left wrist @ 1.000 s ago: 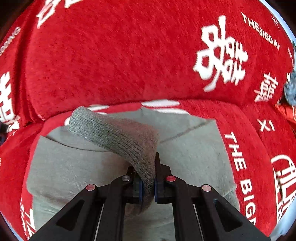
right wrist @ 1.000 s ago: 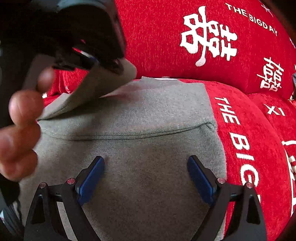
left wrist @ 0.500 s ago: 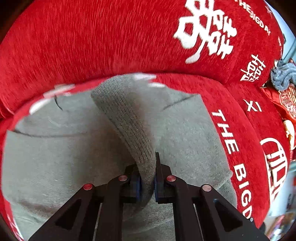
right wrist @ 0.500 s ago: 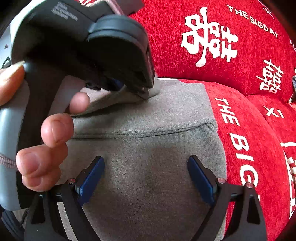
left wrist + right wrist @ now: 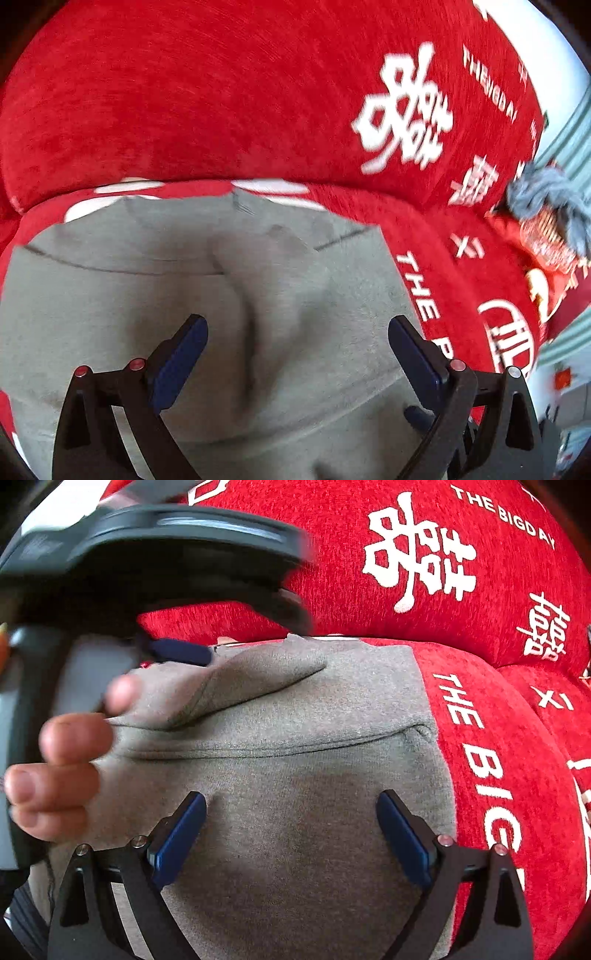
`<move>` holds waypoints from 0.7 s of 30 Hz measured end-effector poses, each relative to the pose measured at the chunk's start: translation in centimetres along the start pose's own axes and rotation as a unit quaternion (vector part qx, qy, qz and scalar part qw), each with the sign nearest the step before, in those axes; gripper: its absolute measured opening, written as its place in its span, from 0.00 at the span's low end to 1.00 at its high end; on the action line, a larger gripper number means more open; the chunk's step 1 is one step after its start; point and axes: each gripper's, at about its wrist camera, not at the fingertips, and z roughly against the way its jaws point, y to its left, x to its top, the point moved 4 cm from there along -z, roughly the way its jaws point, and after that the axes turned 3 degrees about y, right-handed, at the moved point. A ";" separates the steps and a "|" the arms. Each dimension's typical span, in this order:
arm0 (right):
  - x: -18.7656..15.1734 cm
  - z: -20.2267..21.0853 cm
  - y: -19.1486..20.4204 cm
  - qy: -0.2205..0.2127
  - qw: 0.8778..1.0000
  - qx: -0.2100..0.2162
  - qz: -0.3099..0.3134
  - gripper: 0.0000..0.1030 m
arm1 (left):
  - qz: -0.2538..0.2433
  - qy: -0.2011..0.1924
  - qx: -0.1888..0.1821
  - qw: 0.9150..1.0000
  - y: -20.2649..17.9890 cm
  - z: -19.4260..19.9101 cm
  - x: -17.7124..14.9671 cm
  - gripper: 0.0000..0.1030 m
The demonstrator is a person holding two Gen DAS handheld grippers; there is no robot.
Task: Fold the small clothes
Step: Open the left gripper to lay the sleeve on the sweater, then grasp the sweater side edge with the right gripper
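One red sofa (image 5: 480,738) carries one grey garment (image 5: 295,830), lying flat on the seat. Its folded sleeve (image 5: 258,672) could spring back, because the left claw (image 5: 295,354) is opening with nothing between its pads. The right claw (image 5: 290,834) hovers wide open, empty. Two claws

Each tool (image 5: 297,360) has black triangular arms, red screws and blue pads (image 5: 179,836).

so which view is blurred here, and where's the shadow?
Left wrist: motion-smeared throughout, soft lettering on the red sofa cover, grey garment texture washed out. Right wrist: sharp fabric weave, only the nearby left gripper and hand blur; a soft shadow darkens the garment between the right gripper fingers.
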 end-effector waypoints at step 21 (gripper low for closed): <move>11.3 -9.7 3.8 0.089 0.996 -0.020 0.019 0.48 | 0.058 -0.083 0.092 0.991 10.4 2.2 -6.2 0.95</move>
